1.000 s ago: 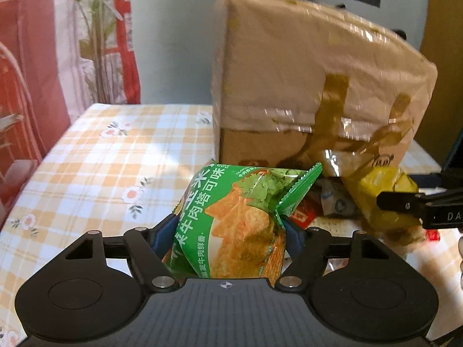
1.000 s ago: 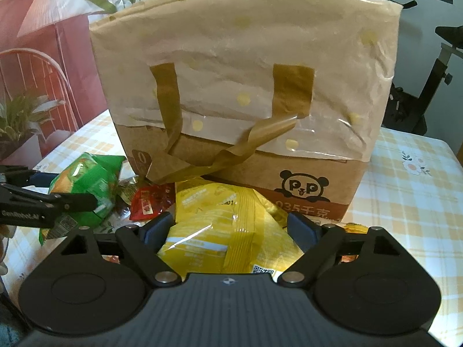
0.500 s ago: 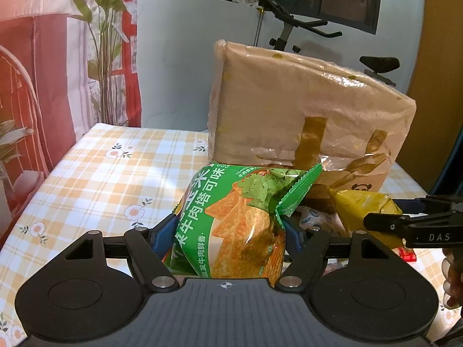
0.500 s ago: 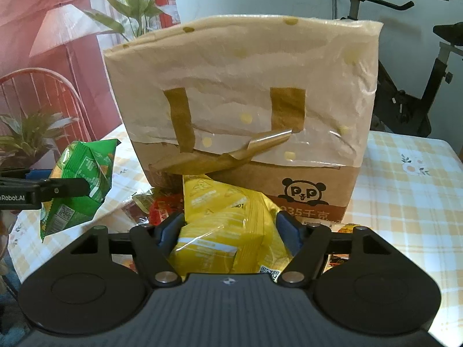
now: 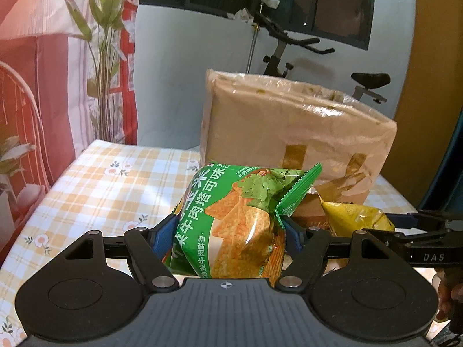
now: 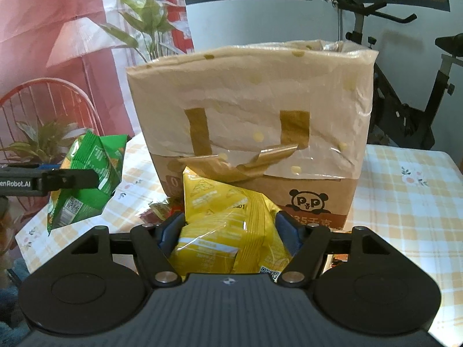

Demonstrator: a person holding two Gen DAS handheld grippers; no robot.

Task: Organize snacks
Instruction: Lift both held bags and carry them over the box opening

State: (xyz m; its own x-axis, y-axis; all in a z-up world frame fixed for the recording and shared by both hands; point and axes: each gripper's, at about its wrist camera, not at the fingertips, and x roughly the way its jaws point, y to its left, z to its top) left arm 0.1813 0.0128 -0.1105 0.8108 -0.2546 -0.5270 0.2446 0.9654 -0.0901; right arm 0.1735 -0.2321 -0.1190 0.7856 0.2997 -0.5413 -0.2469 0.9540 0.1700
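- Left gripper (image 5: 227, 228) stays clamped on the green chip bag (image 5: 231, 222), now lifted higher off the checked tablecloth (image 5: 95, 190).
- Brown paper bag (image 6: 251, 115) stands behind, its open top newly visible.
- Right gripper (image 6: 230, 228) clamps the yellow snack bag (image 6: 228, 219), raised clear of the table, near the bag's front.

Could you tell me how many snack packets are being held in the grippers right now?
2: a green packet in the left gripper, a yellow packet in the right gripper.
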